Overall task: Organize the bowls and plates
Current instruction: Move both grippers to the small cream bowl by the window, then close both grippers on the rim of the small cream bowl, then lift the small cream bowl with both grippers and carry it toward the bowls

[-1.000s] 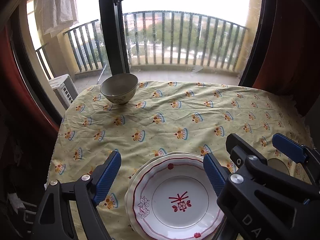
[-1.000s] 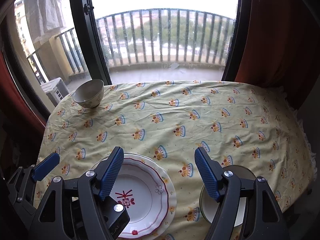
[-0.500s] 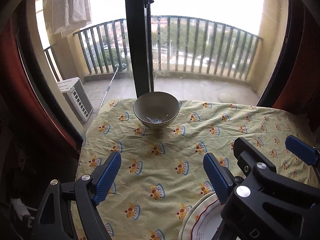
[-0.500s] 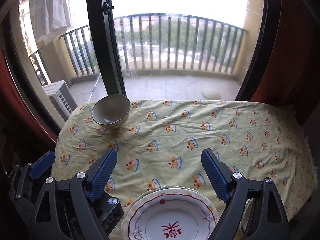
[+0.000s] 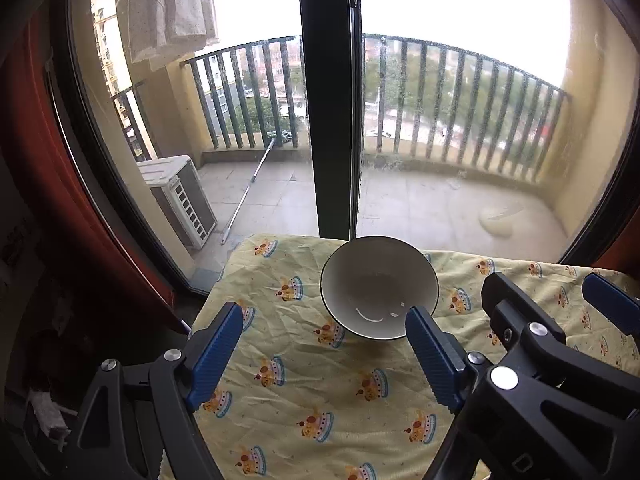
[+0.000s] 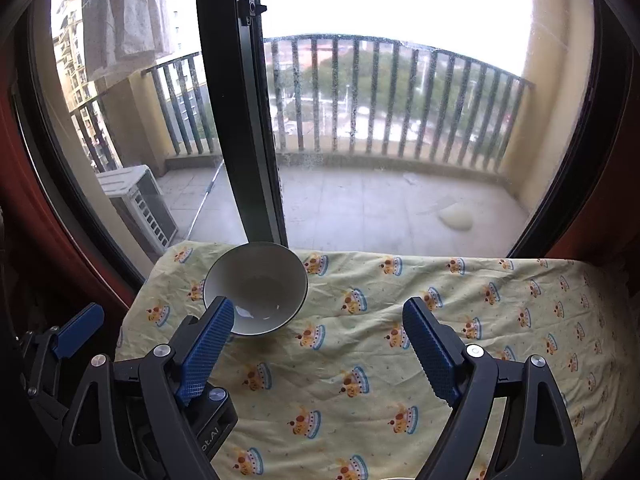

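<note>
A white bowl [image 5: 378, 286] with a dark rim stands empty at the far left corner of the table, on a yellow crown-print cloth [image 5: 312, 392]. My left gripper [image 5: 324, 350] is open and empty, just short of the bowl, its right finger close to the near rim. In the right wrist view the bowl [image 6: 256, 286] sits just beyond the left finger of my right gripper [image 6: 318, 344], which is open and empty. The right gripper also shows in the left wrist view [image 5: 552, 320], beside the left one. The plates are out of view.
The table's far edge meets a glass balcony door with a dark frame [image 5: 332, 100]. The cloth drops off at the left edge [image 5: 208, 304]. Red curtains [image 6: 608, 208] hang on both sides. An air-conditioner unit [image 5: 180, 196] stands outside.
Both grippers have moved forward and left across the table toward the bowl. The plates slid out of view below. The bowl now looks much larger and closer.
</note>
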A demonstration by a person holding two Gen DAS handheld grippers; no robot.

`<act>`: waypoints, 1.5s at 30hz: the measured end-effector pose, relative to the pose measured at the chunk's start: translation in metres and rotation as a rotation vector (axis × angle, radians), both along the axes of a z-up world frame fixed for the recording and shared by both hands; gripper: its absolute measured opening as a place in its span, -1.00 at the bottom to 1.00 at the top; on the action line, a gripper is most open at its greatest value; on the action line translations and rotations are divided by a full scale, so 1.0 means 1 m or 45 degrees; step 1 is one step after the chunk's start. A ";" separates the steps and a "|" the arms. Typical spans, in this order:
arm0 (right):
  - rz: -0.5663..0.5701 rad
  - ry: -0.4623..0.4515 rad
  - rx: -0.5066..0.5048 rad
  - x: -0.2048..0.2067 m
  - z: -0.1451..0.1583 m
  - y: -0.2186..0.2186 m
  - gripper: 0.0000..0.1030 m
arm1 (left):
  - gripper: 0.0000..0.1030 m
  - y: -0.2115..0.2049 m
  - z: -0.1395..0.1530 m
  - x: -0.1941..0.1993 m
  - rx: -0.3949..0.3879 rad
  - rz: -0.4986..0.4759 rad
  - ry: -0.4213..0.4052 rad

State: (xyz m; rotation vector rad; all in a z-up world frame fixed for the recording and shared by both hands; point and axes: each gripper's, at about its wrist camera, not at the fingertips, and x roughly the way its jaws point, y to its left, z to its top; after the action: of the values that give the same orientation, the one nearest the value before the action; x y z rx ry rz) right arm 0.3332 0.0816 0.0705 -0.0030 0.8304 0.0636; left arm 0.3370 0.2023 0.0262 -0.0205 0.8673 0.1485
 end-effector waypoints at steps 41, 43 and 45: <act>0.040 0.198 0.113 0.124 -0.122 0.019 -0.62 | -0.64 0.005 -0.094 0.090 -0.047 0.065 0.141; 0.041 0.202 0.113 0.124 -0.122 0.018 -0.62 | -0.64 0.005 -0.090 0.090 -0.049 0.067 0.148; 0.040 0.211 0.112 0.123 -0.121 0.017 -0.62 | -0.64 0.004 -0.088 0.088 -0.056 0.069 0.154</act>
State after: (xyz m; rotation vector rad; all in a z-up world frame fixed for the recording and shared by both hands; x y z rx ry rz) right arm 0.4565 0.0985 -0.0501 0.0728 0.9926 0.1313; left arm 0.4252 0.2066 -0.0622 -0.0765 0.9914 0.1826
